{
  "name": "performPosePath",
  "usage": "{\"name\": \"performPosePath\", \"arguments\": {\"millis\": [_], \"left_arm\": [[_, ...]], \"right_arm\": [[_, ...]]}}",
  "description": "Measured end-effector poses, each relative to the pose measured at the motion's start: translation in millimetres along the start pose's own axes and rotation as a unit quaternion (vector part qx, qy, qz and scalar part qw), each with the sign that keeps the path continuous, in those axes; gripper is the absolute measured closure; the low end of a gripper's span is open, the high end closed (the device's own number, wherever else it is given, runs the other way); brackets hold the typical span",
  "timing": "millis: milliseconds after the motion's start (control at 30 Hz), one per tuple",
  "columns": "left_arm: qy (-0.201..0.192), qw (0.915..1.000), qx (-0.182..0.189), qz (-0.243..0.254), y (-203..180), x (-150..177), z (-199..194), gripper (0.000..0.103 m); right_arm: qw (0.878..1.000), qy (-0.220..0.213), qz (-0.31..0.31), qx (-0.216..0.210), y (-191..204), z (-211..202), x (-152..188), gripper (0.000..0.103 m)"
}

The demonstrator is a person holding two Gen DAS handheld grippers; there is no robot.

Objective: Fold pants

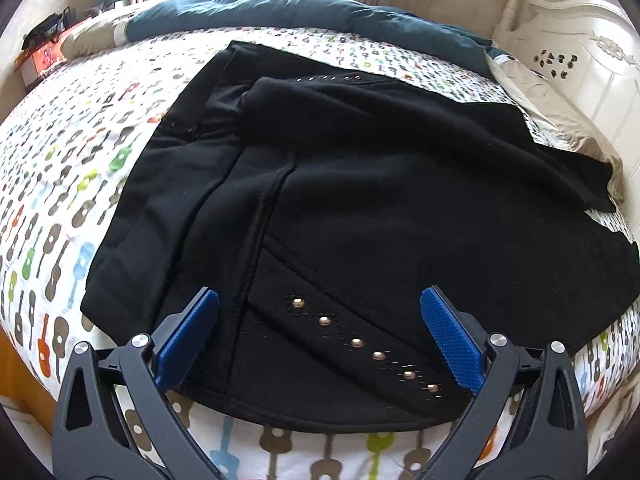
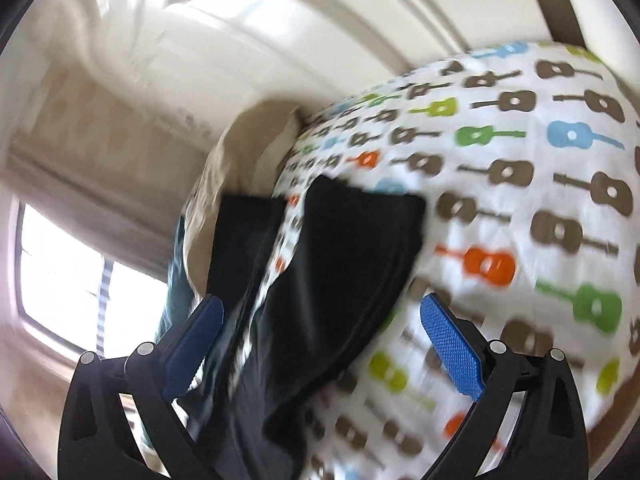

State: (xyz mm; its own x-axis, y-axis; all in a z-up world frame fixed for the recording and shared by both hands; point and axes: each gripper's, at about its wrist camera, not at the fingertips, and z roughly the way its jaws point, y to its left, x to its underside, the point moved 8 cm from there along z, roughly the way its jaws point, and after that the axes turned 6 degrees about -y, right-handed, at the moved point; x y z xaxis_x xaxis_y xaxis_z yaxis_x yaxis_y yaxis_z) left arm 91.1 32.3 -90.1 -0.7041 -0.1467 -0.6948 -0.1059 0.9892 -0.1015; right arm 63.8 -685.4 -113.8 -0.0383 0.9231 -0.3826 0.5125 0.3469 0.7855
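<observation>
Black pants (image 1: 360, 200) lie roughly folded on a bed with a guitar-print sheet (image 1: 60, 200). A row of brass studs (image 1: 356, 342) marks a pocket near the front hem. My left gripper (image 1: 320, 340) is open, its blue pads on either side of the studded part, just above the cloth. In the tilted, blurred right wrist view the black pants (image 2: 340, 280) lie on the same sheet (image 2: 520, 200). My right gripper (image 2: 320, 344) is open over the pants' edge and holds nothing.
A dark teal blanket (image 1: 280, 12) lies along the far side of the bed. A beige pillow (image 1: 560, 120) and a white headboard (image 1: 580, 40) are at the right. An orange box (image 1: 44, 56) stands at the far left. A window (image 2: 68, 280) shows in the right wrist view.
</observation>
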Motion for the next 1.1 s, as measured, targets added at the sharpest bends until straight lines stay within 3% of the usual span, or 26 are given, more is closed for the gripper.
{"name": "performPosePath", "arguments": {"millis": [133,200,233,300,367,500,667,767,833,933,1000,1100], "left_arm": [[0.0,1.0,0.004,0.003,1.7,3.5,3.6,0.002],[-0.002,1.0,0.007,-0.001,2.0,4.5,4.4,0.002],[-0.002,1.0,0.009,-0.004,2.5,5.0,4.5,0.002],[-0.002,0.9999,0.012,-0.007,3.4,6.1,4.6,0.002],[0.002,0.9998,0.017,-0.009,4.1,6.6,5.2,0.002],[0.012,0.9994,0.026,-0.017,5.1,5.6,6.1,0.002],[0.003,0.9994,0.034,0.004,4.3,5.2,6.0,0.002],[0.009,0.9991,0.037,0.019,2.2,7.1,5.1,0.002],[0.013,0.9987,0.039,0.029,1.0,6.1,4.4,0.002],[0.015,0.9979,0.045,0.043,-0.7,3.4,-0.6,0.002],[0.002,0.998,0.04,0.05,-0.2,-1.8,-8.6,0.002],[-0.035,0.9957,0.055,0.065,0.4,-21.7,-30.2,0.002]], "right_arm": [[1.0,-0.007,-0.003,0.007,-1.5,10.0,-7.1,0.009],[1.0,-0.005,-0.006,0.016,-1.5,17.6,-10.2,0.043],[1.0,0.003,0.007,0.02,-4.7,23.4,-11.9,0.073],[0.999,0.017,0.037,0.01,-15.3,29.9,-10.8,0.083],[0.999,0.012,0.029,0.01,-19.3,25.6,-16.1,0.095],[0.998,-0.033,-0.028,0.04,-23.6,-1.2,-38.4,0.097],[0.999,0.002,-0.017,0.044,-54.2,6.2,-43.3,0.098],[0.998,0.007,-0.036,0.045,-51.8,5.0,-44.5,0.098],[0.999,0.009,-0.023,0.043,-50.7,-2.1,-46.0,0.09],[0.998,-0.015,-0.03,0.06,-40.4,-22.1,-48.8,0.067],[0.995,-0.033,-0.074,0.063,-16.3,-34.1,-47.8,0.06],[0.986,-0.004,-0.163,0.027,41.6,-24.7,-25.2,0.049]]}}
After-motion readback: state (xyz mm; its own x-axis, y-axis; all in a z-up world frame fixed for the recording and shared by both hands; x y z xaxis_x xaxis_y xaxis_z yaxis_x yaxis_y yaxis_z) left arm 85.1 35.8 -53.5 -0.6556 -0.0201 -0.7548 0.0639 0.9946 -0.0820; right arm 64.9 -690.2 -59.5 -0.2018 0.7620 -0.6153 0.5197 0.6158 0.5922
